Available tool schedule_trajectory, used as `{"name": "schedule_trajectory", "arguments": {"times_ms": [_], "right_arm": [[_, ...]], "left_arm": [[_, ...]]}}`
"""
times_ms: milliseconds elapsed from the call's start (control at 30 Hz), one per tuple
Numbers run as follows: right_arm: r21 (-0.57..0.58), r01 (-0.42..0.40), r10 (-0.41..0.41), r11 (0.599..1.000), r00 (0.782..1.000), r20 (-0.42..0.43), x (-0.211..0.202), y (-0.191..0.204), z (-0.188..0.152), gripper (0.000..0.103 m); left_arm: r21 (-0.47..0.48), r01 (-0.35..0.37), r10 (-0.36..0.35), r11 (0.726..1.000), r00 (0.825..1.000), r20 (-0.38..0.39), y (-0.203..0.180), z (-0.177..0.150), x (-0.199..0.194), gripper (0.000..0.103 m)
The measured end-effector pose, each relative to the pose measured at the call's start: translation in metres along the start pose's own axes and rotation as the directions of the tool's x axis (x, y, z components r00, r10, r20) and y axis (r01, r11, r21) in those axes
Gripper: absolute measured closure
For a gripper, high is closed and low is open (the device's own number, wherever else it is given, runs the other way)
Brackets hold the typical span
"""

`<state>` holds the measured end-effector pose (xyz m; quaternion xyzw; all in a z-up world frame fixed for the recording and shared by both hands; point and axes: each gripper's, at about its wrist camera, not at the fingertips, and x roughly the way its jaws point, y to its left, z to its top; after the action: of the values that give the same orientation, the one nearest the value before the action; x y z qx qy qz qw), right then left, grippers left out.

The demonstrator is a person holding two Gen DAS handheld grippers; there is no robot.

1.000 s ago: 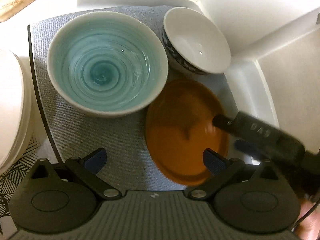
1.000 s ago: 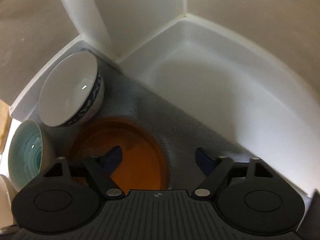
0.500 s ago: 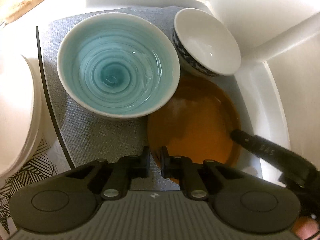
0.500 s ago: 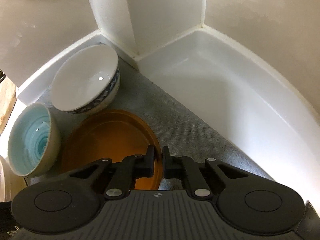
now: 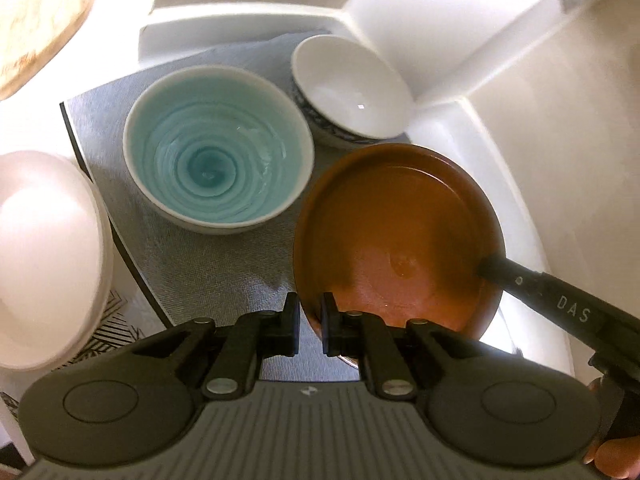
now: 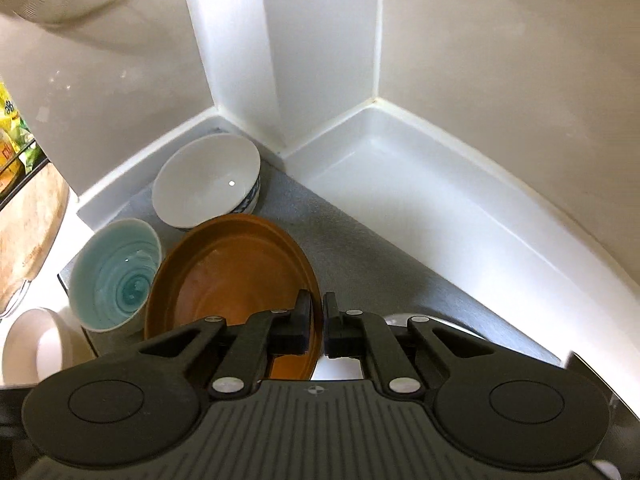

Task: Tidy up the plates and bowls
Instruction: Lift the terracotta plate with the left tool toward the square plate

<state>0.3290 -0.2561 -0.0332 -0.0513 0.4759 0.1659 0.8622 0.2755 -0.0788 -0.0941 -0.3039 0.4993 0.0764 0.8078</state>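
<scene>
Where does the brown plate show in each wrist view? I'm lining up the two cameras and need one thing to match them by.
Left wrist: brown plate right of centre, its near rim between the left gripper fingers.
Right wrist: brown plate left of centre, its right rim between the right gripper fingers.
Shared landmark: the turquoise bowl, just left of the plate in both.

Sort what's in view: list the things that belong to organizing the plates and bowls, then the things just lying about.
Job:
brown plate, clamped at its rim by both the left hand-held gripper and the right hand-held gripper
blue swirl bowl
white patterned bowl
white bowl

Lying about:
grey mat
wooden board
</scene>
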Motion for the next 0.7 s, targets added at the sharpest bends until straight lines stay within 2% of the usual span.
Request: {"name": "schedule_trajectory", "arguments": {"times_ms": [200,367,500,700], "right_arm": [[0.072,0.043,-0.046,0.997,0.998,0.050,-0.044,0.010,-0.024,0.097],[0.159,0.078,-0.093,0.984,0.992,0.089,-0.081,0.023,-0.058,0.098],[0.263,0.106,-0.132,0.959,0.988,0.085,-0.104,0.032,-0.099,0.097],[0.438,0.145,-0.183,0.887,0.982,0.046,-0.123,0.042,-0.170,0.097]], "left_arm": [[0.136,0.062,-0.064,0.989,0.998,0.016,0.007,-0.005,-0.039,0.093],[0.287,0.098,-0.102,0.953,0.995,-0.002,0.011,-0.018,-0.069,0.093],[0.421,0.126,-0.117,0.898,0.992,-0.049,0.016,-0.039,-0.086,0.093],[0.601,0.166,-0.091,0.782,0.984,-0.153,0.017,-0.074,-0.090,0.093]]}}
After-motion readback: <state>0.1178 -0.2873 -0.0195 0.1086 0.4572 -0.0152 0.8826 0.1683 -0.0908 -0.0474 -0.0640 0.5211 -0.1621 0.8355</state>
